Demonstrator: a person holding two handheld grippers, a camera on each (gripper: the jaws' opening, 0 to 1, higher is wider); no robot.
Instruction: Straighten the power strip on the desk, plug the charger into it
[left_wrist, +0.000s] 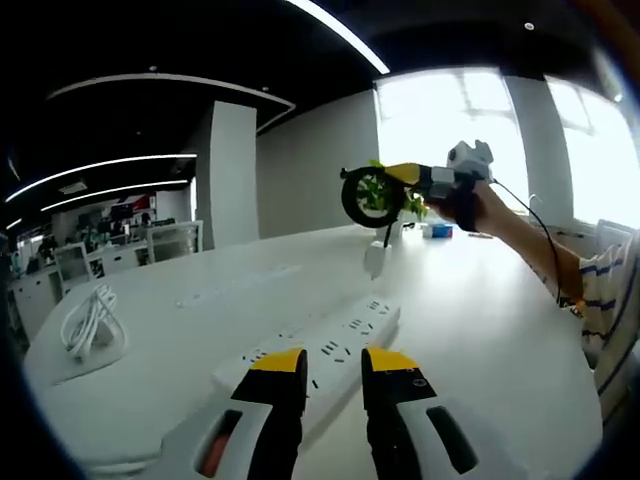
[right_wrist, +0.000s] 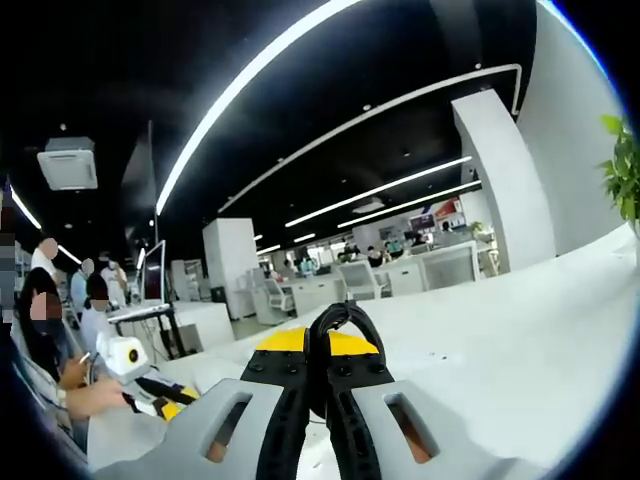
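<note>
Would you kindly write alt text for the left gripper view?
The left gripper hovers open over a white power strip on the white desk. Beyond, a hand lifts the right gripper, holding a black cable loop; a white charger dangles below.

In the left gripper view, the power strip (left_wrist: 325, 352) lies on the desk (left_wrist: 480, 330), running from the left gripper (left_wrist: 333, 365) at 6 o'clock toward 1 o'clock. The charger (left_wrist: 375, 259) hangs above the strip's far end, under the right gripper (left_wrist: 372, 196) at 12 o'clock. A coiled cable (left_wrist: 88, 322) rests on the desk at 9 o'clock. A plant (left_wrist: 392, 195) stands behind the right gripper.
</note>
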